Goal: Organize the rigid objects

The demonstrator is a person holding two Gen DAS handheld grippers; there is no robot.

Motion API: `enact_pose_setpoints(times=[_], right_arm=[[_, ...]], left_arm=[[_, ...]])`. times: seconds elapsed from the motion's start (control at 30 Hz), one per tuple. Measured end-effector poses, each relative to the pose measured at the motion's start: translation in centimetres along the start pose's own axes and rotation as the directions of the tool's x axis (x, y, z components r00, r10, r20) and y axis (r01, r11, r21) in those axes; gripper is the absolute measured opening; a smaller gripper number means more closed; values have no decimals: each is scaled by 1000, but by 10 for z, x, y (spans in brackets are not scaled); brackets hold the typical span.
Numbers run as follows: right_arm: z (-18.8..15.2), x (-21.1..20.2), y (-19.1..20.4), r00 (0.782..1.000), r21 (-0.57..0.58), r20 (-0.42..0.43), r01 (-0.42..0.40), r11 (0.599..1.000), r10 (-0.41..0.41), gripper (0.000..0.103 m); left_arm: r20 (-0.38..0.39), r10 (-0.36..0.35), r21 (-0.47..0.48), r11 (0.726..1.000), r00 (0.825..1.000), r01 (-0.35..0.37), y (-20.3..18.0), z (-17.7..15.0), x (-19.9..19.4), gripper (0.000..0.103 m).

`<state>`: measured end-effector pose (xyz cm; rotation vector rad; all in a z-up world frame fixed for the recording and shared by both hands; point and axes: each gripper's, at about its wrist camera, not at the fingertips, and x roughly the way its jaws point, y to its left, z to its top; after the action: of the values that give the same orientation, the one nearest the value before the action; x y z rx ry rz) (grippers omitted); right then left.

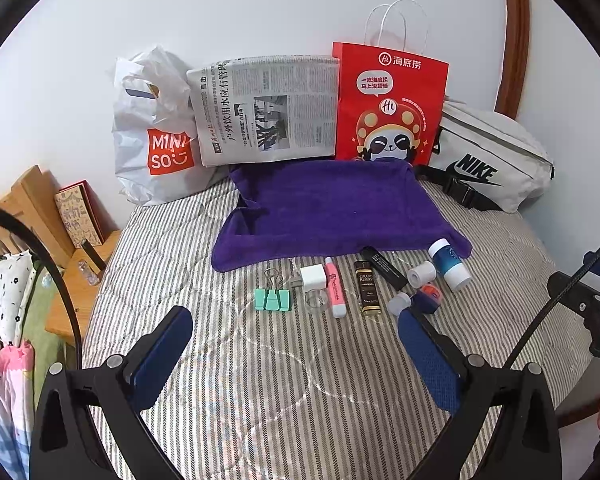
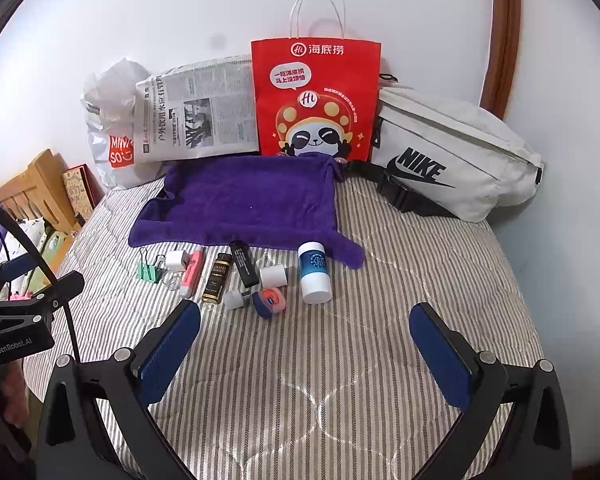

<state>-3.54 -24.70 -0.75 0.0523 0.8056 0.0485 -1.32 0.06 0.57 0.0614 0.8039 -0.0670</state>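
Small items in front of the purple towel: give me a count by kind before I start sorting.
Binder clip: 1
Charger plug: 1
Clear cup: 1
Pink highlighter: 1
Brown bottle: 1
Black tube: 1
Small white caps: 2
Small blue jar: 1
Blue-and-white bottle: 1
Total: 10
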Motion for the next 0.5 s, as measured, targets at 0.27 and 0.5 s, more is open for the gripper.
enact_pose_setpoints(times=[0.27,0.5], right_arm=[[-1,1,1,1000,2,-3,-1,1000,1,103],[-1,0,0,1000,4,-2,-4,1000,4,103]], left_arm=[[-4,-1,12,1000,1000,1,-1,0,2,103],[-3,-1,15,1000,1000,1,-1,0,2,103]])
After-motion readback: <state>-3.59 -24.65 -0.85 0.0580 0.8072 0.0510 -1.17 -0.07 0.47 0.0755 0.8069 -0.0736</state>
